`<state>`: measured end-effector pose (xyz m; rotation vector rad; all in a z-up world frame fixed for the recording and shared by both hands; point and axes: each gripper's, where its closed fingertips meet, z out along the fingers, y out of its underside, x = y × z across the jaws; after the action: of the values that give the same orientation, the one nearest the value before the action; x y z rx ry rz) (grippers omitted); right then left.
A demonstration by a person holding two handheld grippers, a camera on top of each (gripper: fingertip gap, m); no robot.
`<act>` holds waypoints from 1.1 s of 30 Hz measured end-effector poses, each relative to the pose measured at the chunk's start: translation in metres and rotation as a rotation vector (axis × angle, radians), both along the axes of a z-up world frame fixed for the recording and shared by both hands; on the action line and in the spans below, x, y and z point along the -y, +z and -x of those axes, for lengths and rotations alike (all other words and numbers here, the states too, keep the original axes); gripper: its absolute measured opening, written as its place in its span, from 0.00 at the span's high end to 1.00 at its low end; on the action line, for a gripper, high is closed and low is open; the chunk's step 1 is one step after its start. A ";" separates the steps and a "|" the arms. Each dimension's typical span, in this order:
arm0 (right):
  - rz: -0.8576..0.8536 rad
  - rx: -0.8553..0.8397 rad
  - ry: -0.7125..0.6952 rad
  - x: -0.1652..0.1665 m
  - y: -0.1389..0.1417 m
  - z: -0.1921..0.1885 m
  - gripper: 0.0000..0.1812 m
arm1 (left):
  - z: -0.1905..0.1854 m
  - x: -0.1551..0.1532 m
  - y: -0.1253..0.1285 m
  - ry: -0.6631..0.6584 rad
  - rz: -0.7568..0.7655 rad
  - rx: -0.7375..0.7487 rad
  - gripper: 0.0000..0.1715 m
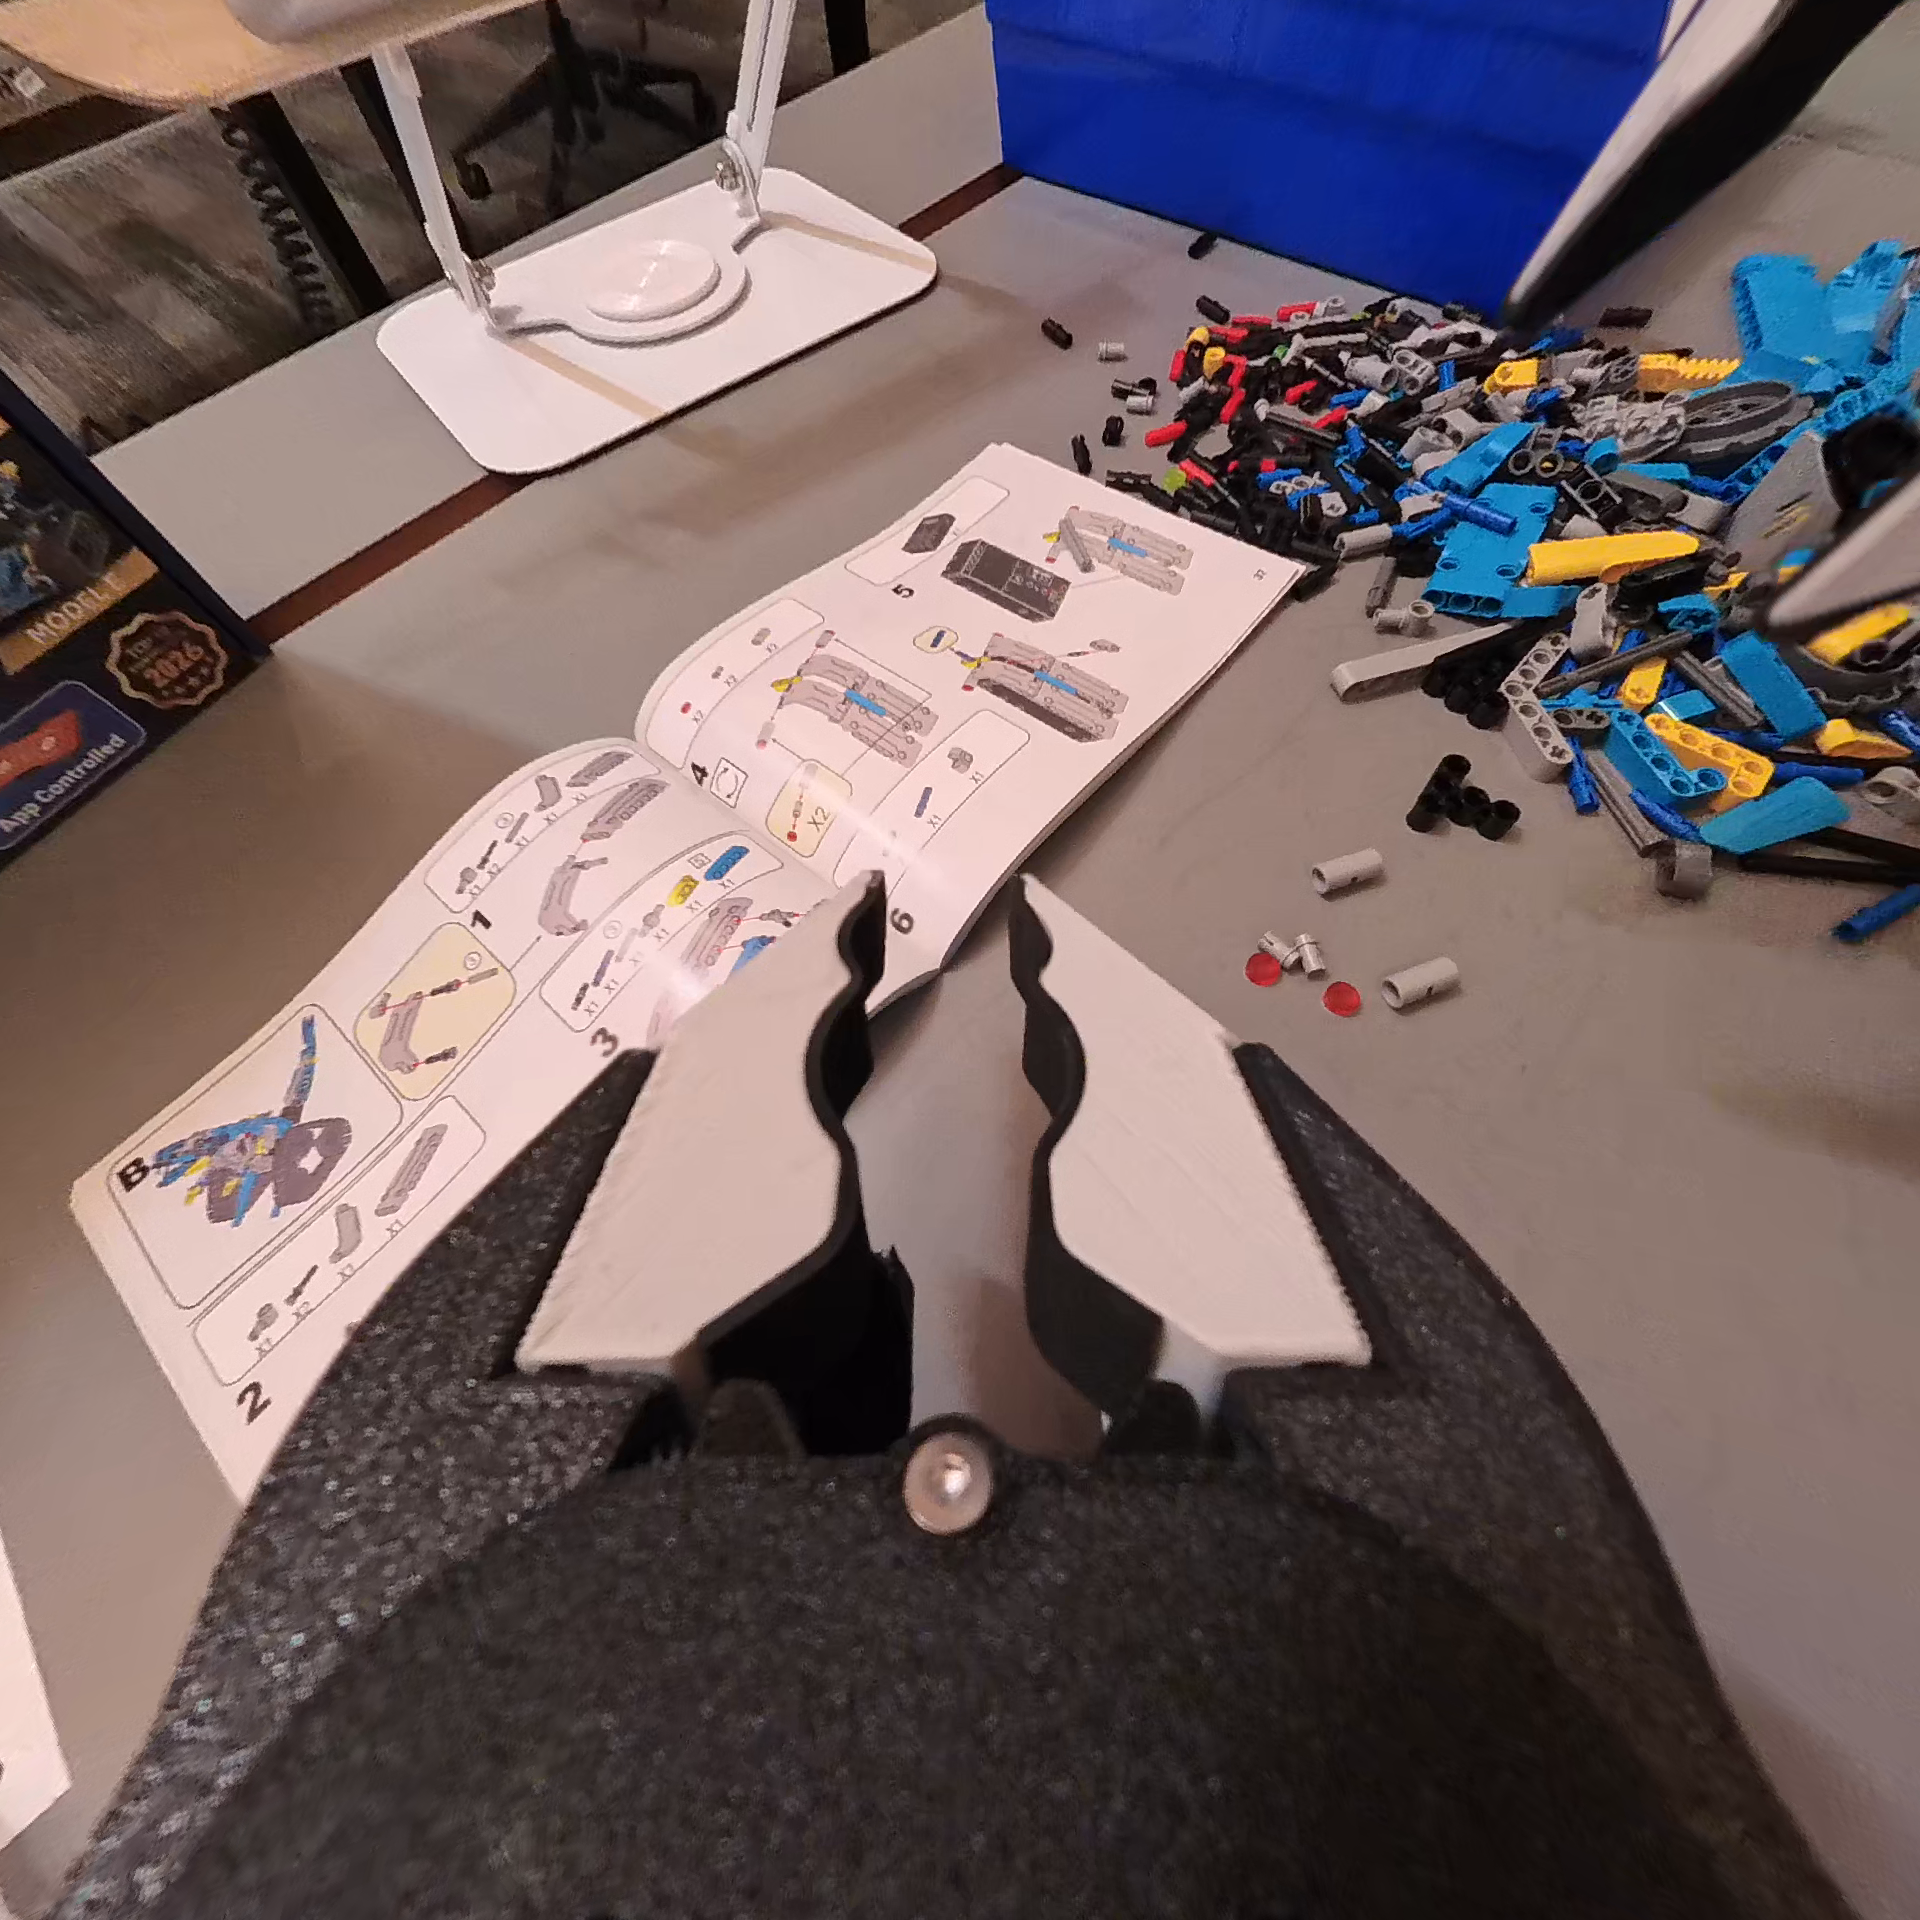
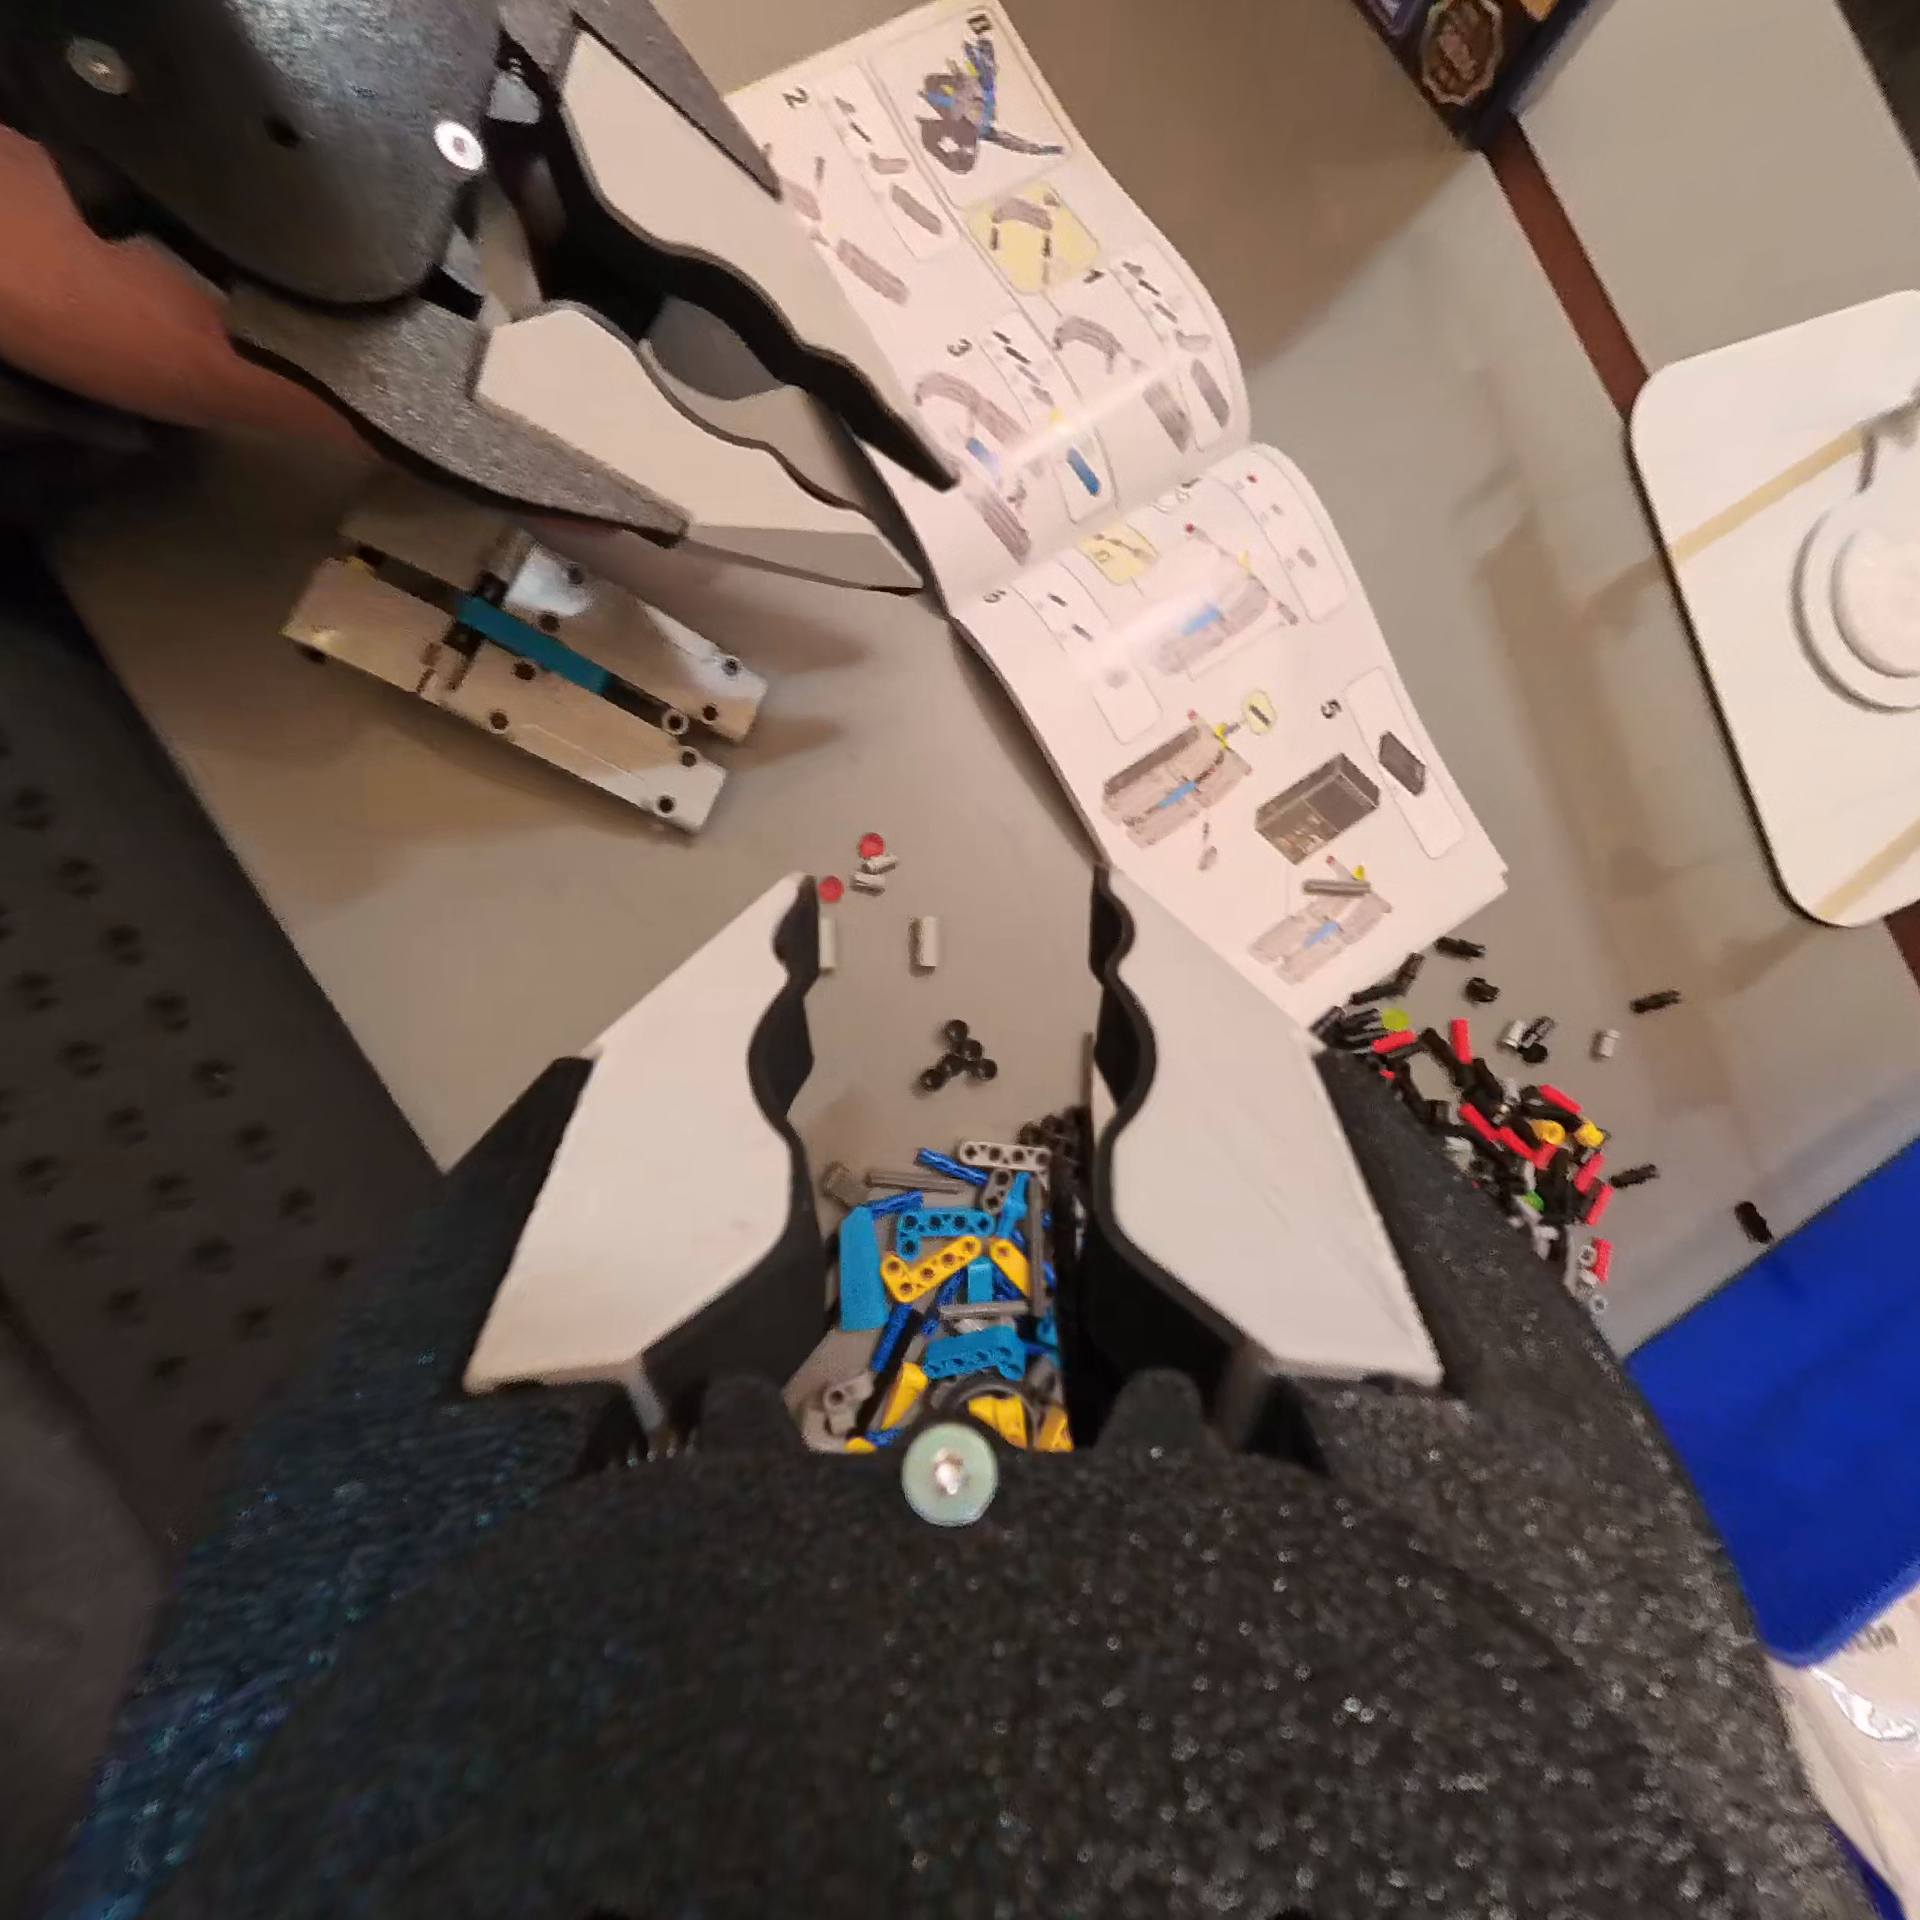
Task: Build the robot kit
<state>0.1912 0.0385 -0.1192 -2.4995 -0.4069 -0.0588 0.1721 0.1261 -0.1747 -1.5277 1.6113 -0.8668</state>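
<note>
My left gripper (image 1: 948, 894) is open and empty. It hovers low over the near edge of an open instruction booklet (image 1: 727, 810) on the grey table. My right gripper (image 2: 953, 883) is open and empty above a pile of blue, yellow, grey and black building pieces (image 2: 956, 1268). The pile also shows in the left wrist view (image 1: 1579, 540), with one of the right gripper's fingers (image 1: 1839, 577) over it. The left gripper (image 2: 930, 535) also shows in the right wrist view, over the booklet (image 2: 1195, 582). A grey assembled block with a teal bar (image 2: 520, 665) lies beside it.
Small grey connectors (image 1: 1348, 871) and red round pieces (image 1: 1340, 997) lie loose between booklet and pile. A blue bin (image 1: 1299, 135) stands behind the pile. A white lamp base (image 1: 665, 322) sits beyond the booklet, a dark box (image 1: 83, 665) at the left. A black perforated mat (image 2: 156, 1039) borders the table. The gap from one gripper's tips to the other's is roughly 11 centimetres.
</note>
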 end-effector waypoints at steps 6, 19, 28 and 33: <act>-0.003 0.014 0.023 -0.002 -0.003 0.012 0.70 | 0.000 -0.004 0.000 0.012 -0.023 0.000 0.87; -0.422 -0.458 -0.416 0.002 -0.042 -0.039 0.75 | 0.003 -0.019 0.002 0.053 -0.025 0.007 0.87; -0.483 -0.338 -0.404 0.007 -0.053 -0.038 0.79 | 0.007 -0.014 0.007 0.027 0.004 0.013 0.87; -0.486 -0.320 -0.389 0.006 -0.053 -0.034 0.79 | 0.009 -0.013 0.005 0.015 0.061 -0.008 0.87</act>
<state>0.2253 0.0327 -0.1724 -2.0227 0.2094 0.0798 0.1632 0.1390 -0.1701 -1.5847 1.5901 -0.9105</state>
